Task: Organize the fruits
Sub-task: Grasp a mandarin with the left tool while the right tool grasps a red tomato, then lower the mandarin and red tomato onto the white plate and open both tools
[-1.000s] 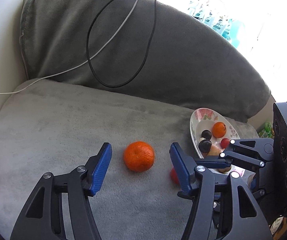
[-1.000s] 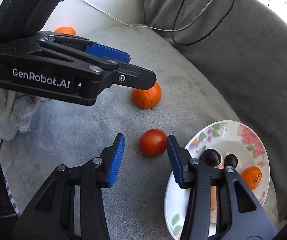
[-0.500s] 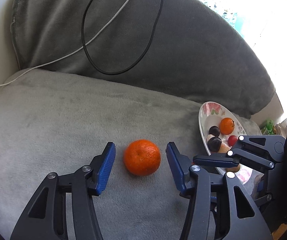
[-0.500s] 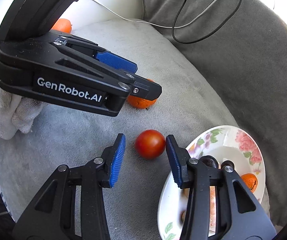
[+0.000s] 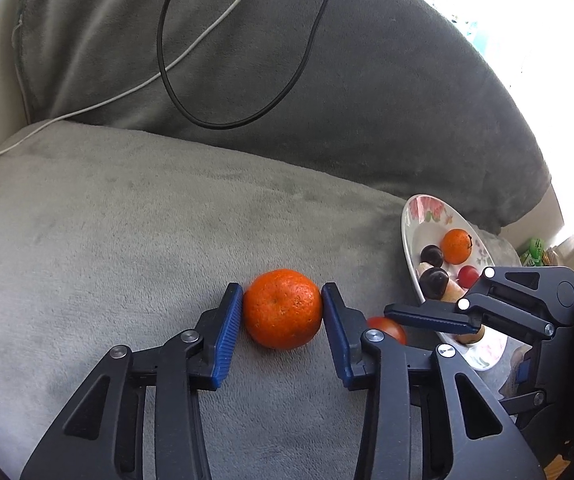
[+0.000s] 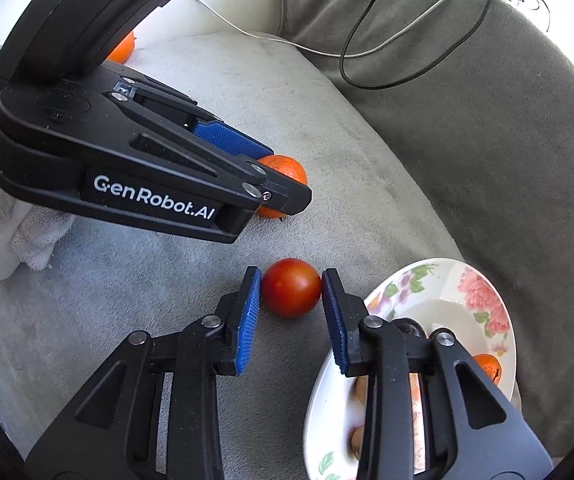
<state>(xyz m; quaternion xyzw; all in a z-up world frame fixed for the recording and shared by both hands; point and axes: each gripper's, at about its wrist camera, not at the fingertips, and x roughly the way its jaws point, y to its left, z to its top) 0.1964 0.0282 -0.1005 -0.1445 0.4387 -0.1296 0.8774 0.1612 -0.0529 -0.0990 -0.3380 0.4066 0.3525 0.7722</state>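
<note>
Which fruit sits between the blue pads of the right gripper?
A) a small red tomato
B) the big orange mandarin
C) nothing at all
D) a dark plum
A: in the right wrist view the closing right gripper brackets the red tomato on the grey cushion, while the left gripper brackets the mandarin.

Second orange [image 6: 122,49] half hidden behind left tongs [image 6: 287,196], plate [image 6: 453,280] cut off below, plate fruit hidden.
</note>
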